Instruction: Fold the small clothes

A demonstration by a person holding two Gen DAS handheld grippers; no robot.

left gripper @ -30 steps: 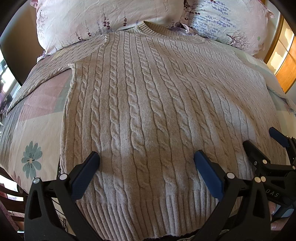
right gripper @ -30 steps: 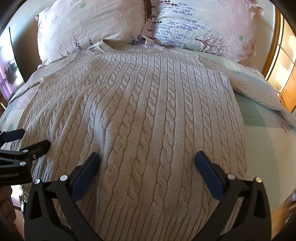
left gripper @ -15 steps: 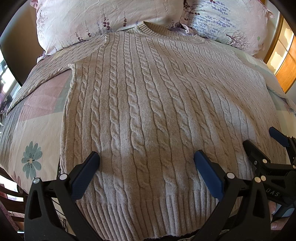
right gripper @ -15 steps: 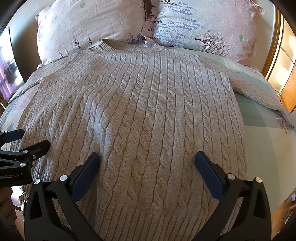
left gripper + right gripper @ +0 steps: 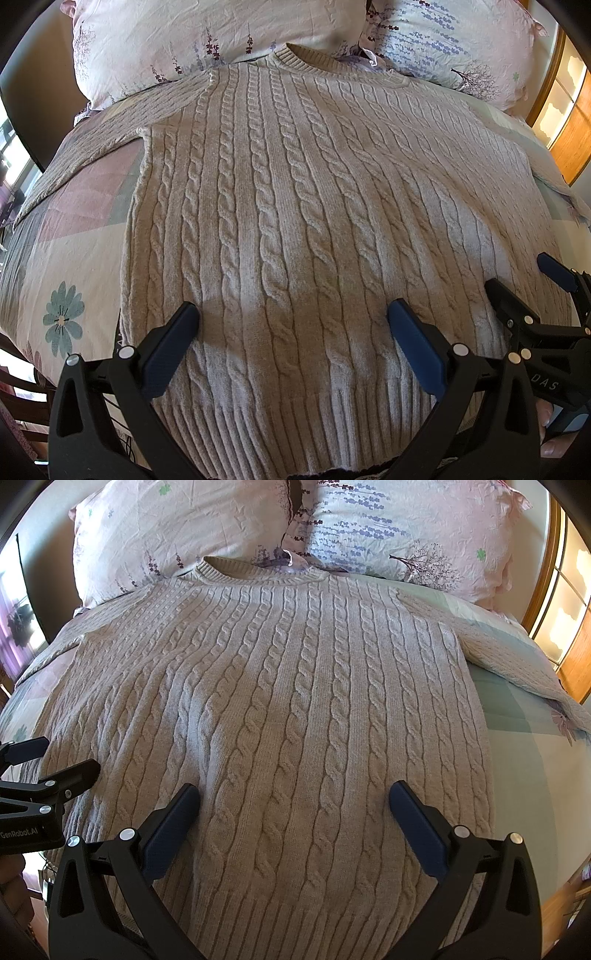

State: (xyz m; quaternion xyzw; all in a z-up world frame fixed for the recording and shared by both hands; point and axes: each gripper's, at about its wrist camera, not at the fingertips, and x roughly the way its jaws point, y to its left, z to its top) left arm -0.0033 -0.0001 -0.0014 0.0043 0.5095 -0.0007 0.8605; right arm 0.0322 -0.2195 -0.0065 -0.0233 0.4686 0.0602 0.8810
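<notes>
A beige cable-knit sweater (image 5: 295, 206) lies flat and face up on the bed, neck toward the pillows, ribbed hem nearest me; it also shows in the right wrist view (image 5: 280, 701). Its sleeves spread out to both sides. My left gripper (image 5: 291, 321) is open and empty above the lower left part of the sweater. My right gripper (image 5: 293, 801) is open and empty above the lower right part. Each gripper shows at the edge of the other's view, the right gripper (image 5: 524, 288) and the left gripper (image 5: 48, 760).
Two floral pillows (image 5: 177, 528) (image 5: 417, 528) stand at the head of the bed. The patchwork bedsheet (image 5: 66, 258) shows on both sides of the sweater. Wooden furniture (image 5: 576, 642) is at the right.
</notes>
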